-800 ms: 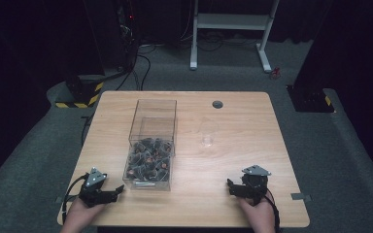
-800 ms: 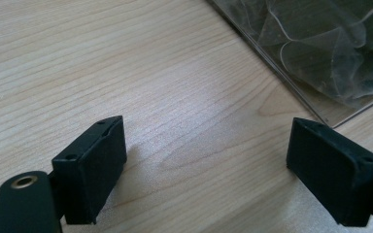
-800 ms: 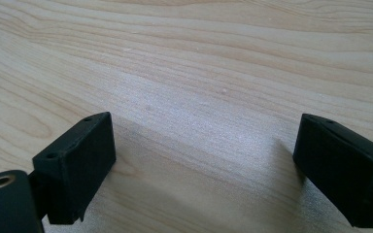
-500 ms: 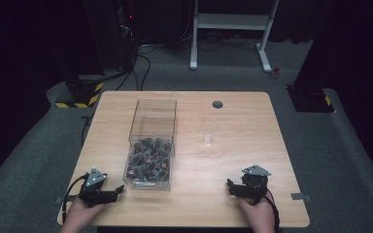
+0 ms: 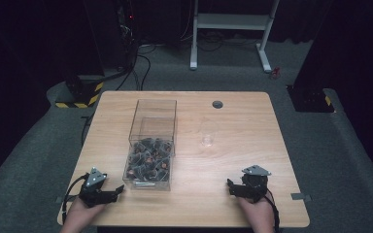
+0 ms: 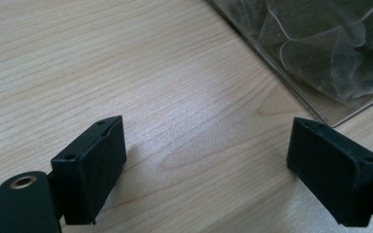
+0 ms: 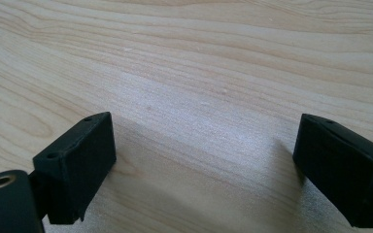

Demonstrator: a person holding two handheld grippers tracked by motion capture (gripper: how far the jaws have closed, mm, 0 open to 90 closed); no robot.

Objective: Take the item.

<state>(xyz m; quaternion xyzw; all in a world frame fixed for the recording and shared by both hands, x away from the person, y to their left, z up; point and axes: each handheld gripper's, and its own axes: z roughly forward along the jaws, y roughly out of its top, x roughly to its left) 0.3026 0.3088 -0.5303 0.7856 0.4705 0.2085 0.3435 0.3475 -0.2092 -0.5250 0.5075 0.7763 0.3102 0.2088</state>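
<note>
The desk (image 5: 233,160) looks unchanged: the clear box (image 5: 150,145) of small pieces stays left of centre, the small clear cup (image 5: 207,141) at its 3 o'clock. The left hand-held gripper (image 5: 119,189) and right hand-held gripper (image 5: 229,186) rest wide and empty, so work hasn't begun.

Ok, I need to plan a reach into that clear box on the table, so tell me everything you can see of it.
The clear box is a tall, rectangular container with see-through walls that look like rigid plastic, open at the top as far as can be told. It stands upright on the wooden table, left of centre, its long side running away from the person. Its near half holds a heap of small dark and brownish pieces, too small to identify. In the left gripper view its bottom corner rests flat on the wood. Nothing else touches it.
</note>
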